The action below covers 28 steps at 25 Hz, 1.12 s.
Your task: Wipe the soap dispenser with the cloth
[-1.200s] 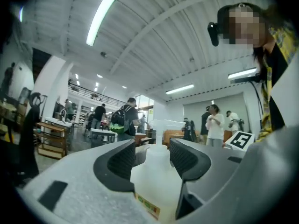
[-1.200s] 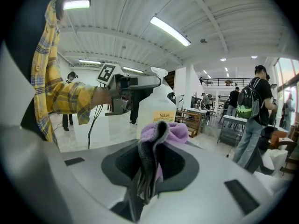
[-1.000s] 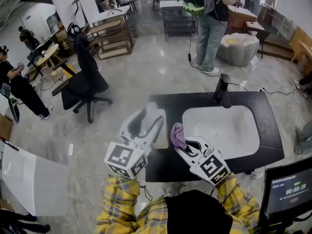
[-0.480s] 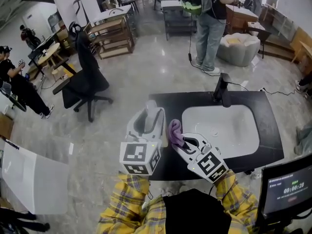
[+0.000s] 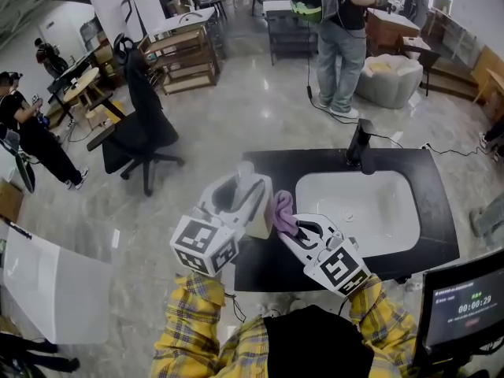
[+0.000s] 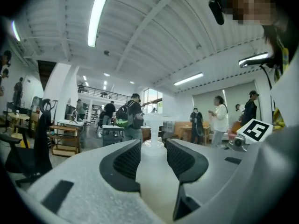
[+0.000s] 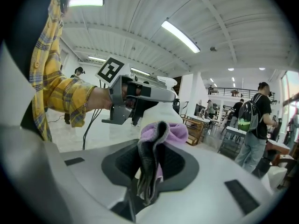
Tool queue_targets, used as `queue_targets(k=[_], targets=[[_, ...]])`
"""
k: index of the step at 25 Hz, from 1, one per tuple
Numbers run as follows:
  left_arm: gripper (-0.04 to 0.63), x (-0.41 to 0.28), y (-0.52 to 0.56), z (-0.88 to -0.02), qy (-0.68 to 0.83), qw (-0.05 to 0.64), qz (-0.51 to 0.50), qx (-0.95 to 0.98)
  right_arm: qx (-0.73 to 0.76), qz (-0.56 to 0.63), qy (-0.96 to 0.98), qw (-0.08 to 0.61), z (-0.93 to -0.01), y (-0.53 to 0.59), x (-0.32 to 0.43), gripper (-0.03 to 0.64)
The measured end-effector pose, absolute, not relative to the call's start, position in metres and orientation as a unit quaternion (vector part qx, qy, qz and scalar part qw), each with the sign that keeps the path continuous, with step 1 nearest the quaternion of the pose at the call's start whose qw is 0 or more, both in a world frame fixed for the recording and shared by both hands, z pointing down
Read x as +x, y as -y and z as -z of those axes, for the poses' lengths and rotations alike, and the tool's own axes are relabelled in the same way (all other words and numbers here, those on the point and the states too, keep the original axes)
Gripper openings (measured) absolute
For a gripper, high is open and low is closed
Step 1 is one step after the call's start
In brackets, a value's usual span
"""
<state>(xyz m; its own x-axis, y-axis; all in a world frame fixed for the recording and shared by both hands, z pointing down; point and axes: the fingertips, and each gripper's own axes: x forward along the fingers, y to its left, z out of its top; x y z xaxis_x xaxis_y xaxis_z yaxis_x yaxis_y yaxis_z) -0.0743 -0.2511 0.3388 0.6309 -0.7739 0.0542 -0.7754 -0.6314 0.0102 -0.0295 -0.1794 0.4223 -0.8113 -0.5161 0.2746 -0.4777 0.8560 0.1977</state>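
Note:
The white soap dispenser (image 5: 258, 211) (image 6: 156, 181) stands upright over the black counter's (image 5: 276, 266) left end, its pump on top. My left gripper (image 5: 248, 186) (image 6: 153, 148) points level, its jaws closing on the bottle, and the ribbed pads (image 6: 127, 160) touch both sides of it. My right gripper (image 5: 293, 228) (image 7: 150, 157) is shut on a bunched purple cloth (image 5: 283, 211) (image 7: 156, 143). The cloth sits right against the dispenser's (image 7: 156, 113) right side. The lower part of the bottle is hidden by the left jaws.
A white sink basin (image 5: 358, 211) with a black faucet (image 5: 360, 144) fills the counter to the right. A monitor (image 5: 465, 302) sits at the lower right. A black office chair (image 5: 142, 132) stands to the left, and a person (image 5: 342, 38) stands beyond the sink.
My left gripper's jaws have narrowed onto the dispenser and its marker cube has shifted a little. The right gripper and cloth stay beside the bottle.

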Motion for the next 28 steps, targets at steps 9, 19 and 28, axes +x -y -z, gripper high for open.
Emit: queue_targets(k=[9,19,28], targets=[[0.159,-0.075,0.251,-0.342,0.274,0.018,-0.022,0.961,0.273,0.097,0.944,0.156,-0.408,0.182,-0.028,0.081],[0.160,-0.074,0.249,-0.339,0.218,0.021,-0.020,0.976,0.265,0.159,0.937,0.162,-0.387,0.187,-0.043,0.081],[0.160,-0.074,0.248,-0.338,0.228,0.019,-0.018,0.973,0.223,0.167,0.945,0.172,-0.399,0.178,-0.064,0.081]])
